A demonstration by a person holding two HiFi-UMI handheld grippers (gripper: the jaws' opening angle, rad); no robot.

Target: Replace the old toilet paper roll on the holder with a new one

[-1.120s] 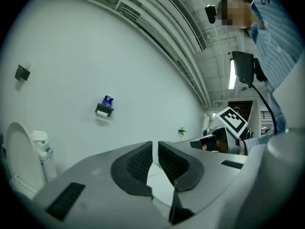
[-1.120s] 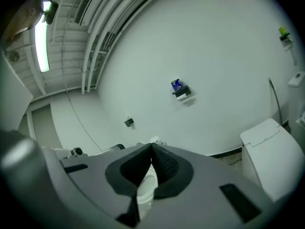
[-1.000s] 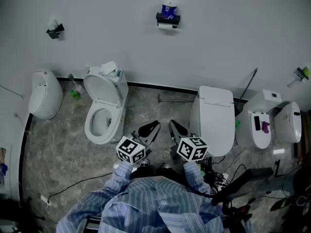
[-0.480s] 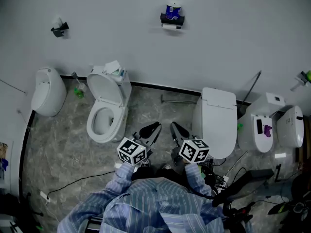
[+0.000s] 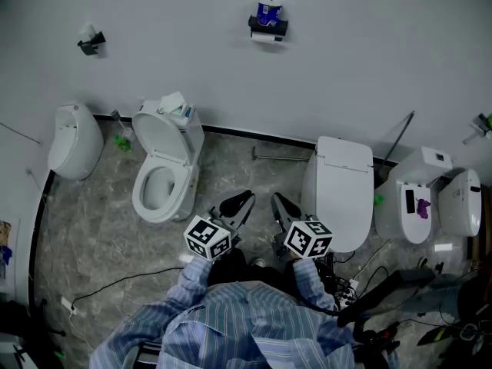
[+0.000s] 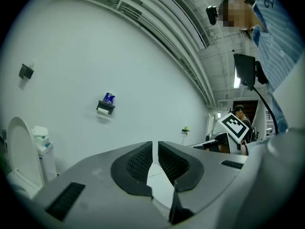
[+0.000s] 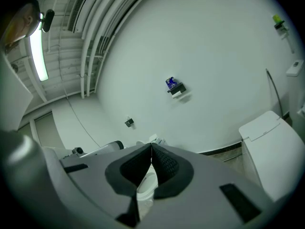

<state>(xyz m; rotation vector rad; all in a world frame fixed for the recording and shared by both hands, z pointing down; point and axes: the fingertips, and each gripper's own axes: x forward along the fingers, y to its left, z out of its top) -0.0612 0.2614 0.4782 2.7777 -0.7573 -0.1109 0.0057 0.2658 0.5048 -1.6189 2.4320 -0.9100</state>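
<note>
High on the white wall hangs a black paper holder (image 5: 267,28) with a white roll (image 5: 266,38) under it and a blue-wrapped roll (image 5: 268,12) standing on top. The holder (image 6: 105,107) shows far off in the left gripper view, and the holder (image 7: 177,89) also in the right gripper view. My left gripper (image 5: 243,200) and right gripper (image 5: 275,201) are held side by side over the floor, well short of the wall. Both are shut with nothing between the jaws.
An open toilet (image 5: 160,174) stands left of the grippers and a closed toilet (image 5: 340,191) to the right. A urinal (image 5: 73,141) is at far left, more fixtures (image 5: 430,194) at far right. A second small holder (image 5: 90,42) hangs at upper left. Cables (image 5: 115,283) lie on the floor.
The view has drifted slightly; the grippers have moved a little forward over the floor toward the wall. Both jaws stay shut.
</note>
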